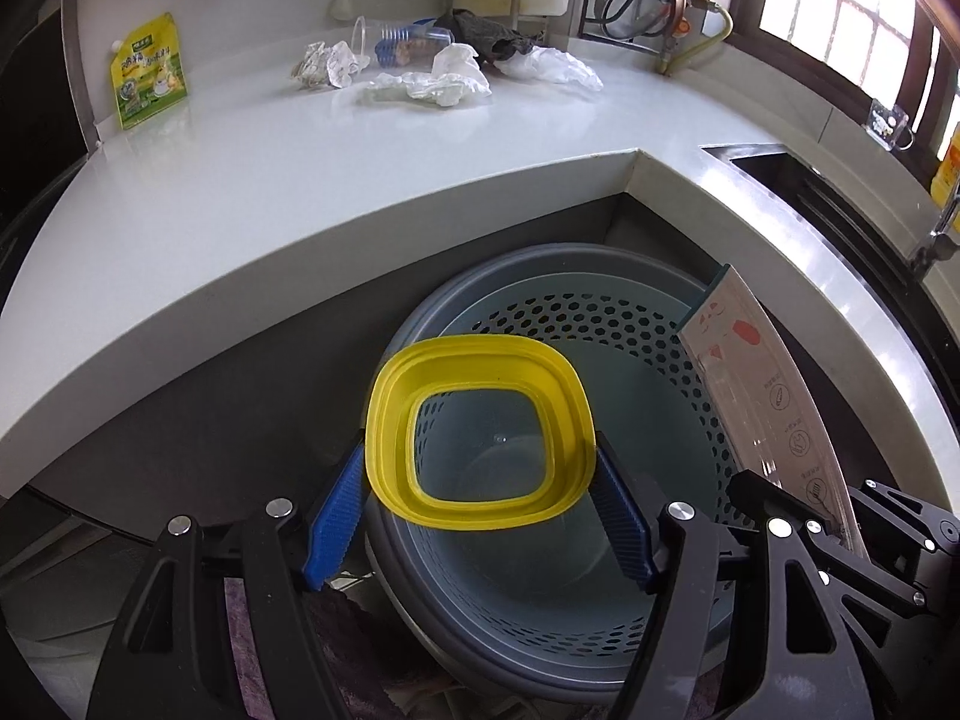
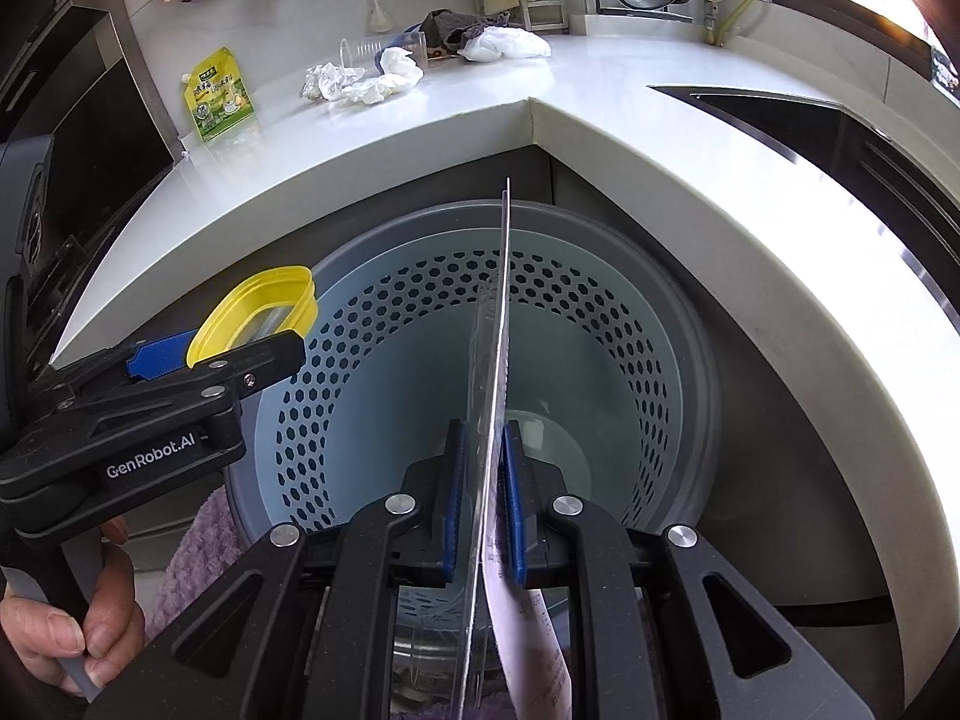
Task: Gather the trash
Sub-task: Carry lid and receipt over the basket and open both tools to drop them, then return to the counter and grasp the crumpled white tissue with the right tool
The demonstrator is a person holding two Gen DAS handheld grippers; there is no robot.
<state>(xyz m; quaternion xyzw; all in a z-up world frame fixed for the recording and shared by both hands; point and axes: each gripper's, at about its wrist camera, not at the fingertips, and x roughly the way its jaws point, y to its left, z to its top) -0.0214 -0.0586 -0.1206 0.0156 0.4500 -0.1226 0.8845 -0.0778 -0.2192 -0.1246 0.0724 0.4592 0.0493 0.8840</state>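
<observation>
Both hand-held grippers over the perforated bin [image 1: 600,396], each with trash.

Lower centre, left wrist view: left hand-held gripper [image 1: 480,504] clamped on the yellow-rimmed lid [image 1: 480,438], lying flat, opening facing up. Right wrist view, centre: right hand-held gripper [image 2: 483,498], pads slightly apart, flat packet [image 2: 498,360] between them, edge-on, long axis toward the worktop [image 2: 420,138].

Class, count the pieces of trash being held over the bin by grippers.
2: a yellow lid between the left gripper's fingers, and a flat plastic package between the right gripper's, both above the perforated bin.
</observation>
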